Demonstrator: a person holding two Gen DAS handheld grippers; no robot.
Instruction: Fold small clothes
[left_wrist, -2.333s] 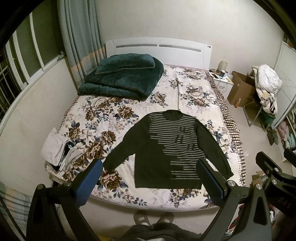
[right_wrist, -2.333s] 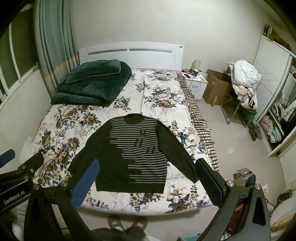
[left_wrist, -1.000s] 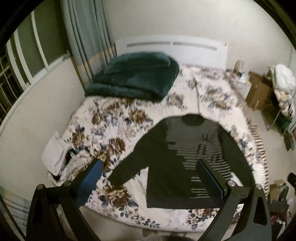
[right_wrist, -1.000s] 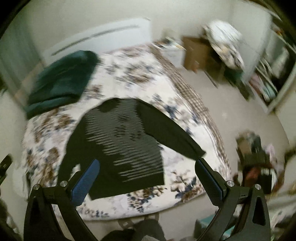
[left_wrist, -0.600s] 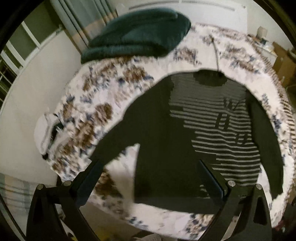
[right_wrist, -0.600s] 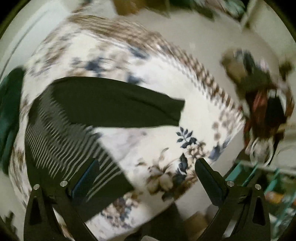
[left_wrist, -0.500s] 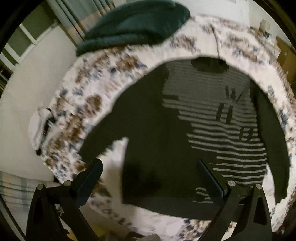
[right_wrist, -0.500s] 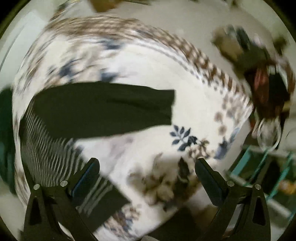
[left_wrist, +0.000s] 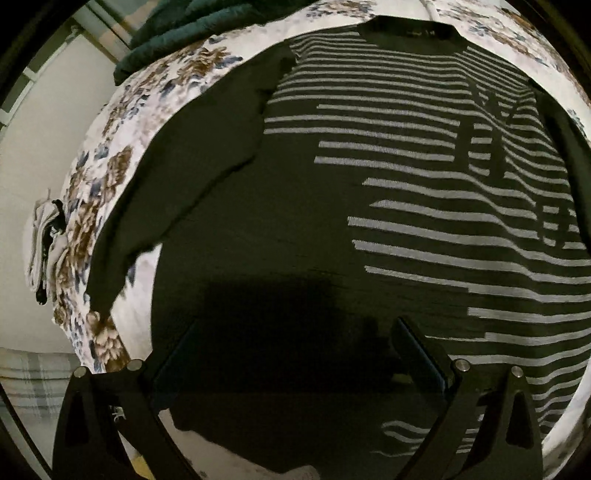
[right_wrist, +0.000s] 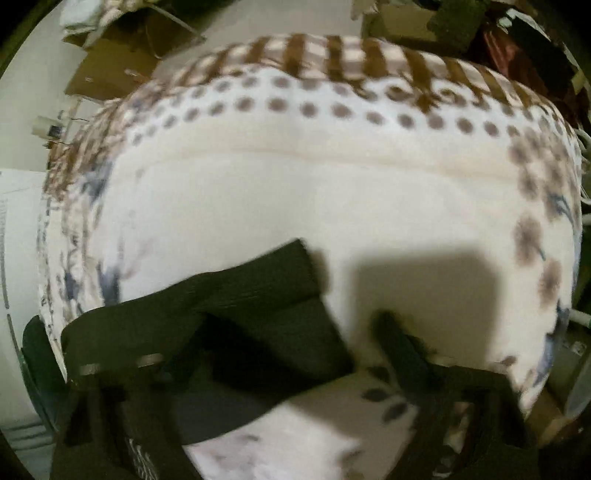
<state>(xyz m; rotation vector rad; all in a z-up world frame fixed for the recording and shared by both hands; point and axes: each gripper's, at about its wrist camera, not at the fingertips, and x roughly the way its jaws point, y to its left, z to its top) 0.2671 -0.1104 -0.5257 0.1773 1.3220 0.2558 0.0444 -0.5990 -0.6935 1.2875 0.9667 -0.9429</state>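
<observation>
A dark sweater with grey stripes lies flat, front up, on the floral bed. My left gripper is open, low over the sweater's bottom hem near its left corner, casting a shadow on it. In the right wrist view the sweater's right sleeve cuff lies on the bed sheet. My right gripper is open and close over the cuff, its left finger above the sleeve, its right finger over bare sheet.
A dark green folded blanket lies at the head of the bed. White folded clothes sit at the bed's left edge. Cardboard boxes and clutter stand on the floor beyond the bed's right edge.
Both grippers have dropped from a high overview down close to the bed. The left came down over the sweater's bottom hem, the right swung over the right sleeve cuff.
</observation>
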